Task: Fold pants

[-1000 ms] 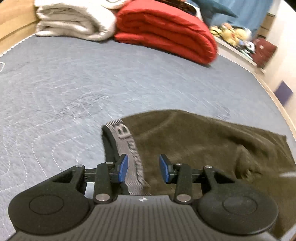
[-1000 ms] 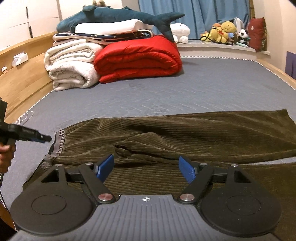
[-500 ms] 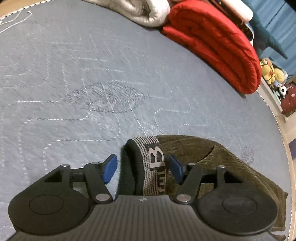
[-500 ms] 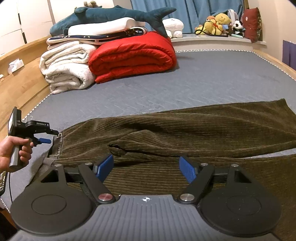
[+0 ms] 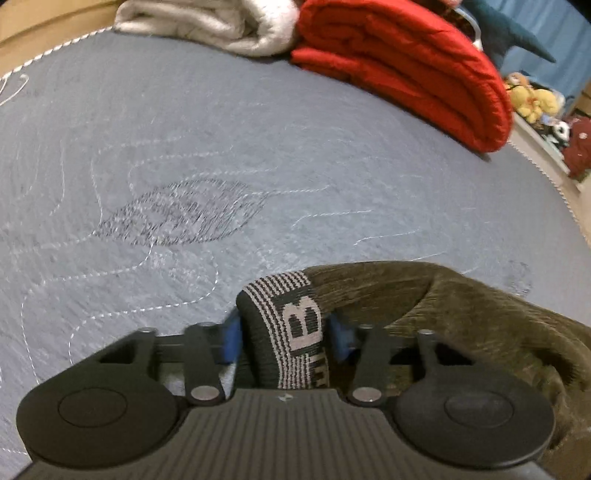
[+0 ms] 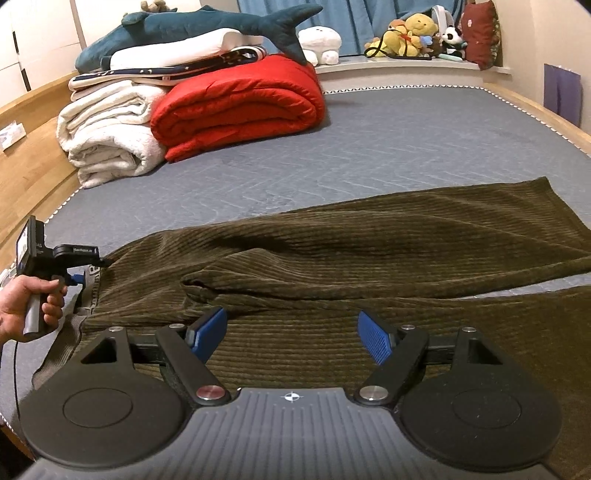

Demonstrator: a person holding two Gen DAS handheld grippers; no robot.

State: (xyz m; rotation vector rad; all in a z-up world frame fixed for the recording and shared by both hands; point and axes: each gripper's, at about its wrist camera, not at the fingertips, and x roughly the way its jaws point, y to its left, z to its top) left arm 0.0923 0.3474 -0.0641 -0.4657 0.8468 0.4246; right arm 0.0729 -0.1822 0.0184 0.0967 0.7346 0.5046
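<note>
Left gripper: my left gripper (image 5: 283,338) is closing its jaws around the waistband (image 5: 295,332) of the pants (image 6: 351,258); the striped elastic with a big letter B is standing bunched between the two blue pads, which are touching it on both sides.
Left gripper, seen from the right wrist: I am holding it in my left hand (image 6: 33,306) at the left end of the pants, and its tip is reaching in at the waistband edge.
Right gripper: my right gripper (image 6: 291,334) is hovering wide open over the near leg, with only corduroy showing in the gap between its fingers, and I am gripping nothing with it.
Pants: they are lying lengthwise across the grey mattress (image 6: 406,147), waistband to my left, legs running to my right; the olive-brown corduroy is wrinkling in a fold ridge just beyond my right gripper.
Legs: the far leg is stretching flat toward the right edge, while the near leg is passing under my right gripper.
Background: a red quilt (image 6: 236,107) and a white blanket (image 6: 107,136) are sitting folded side by side at the far left of the mattress, well apart from the pants.
Above them: a plush shark (image 6: 192,26) is lying on top of the stack.
</note>
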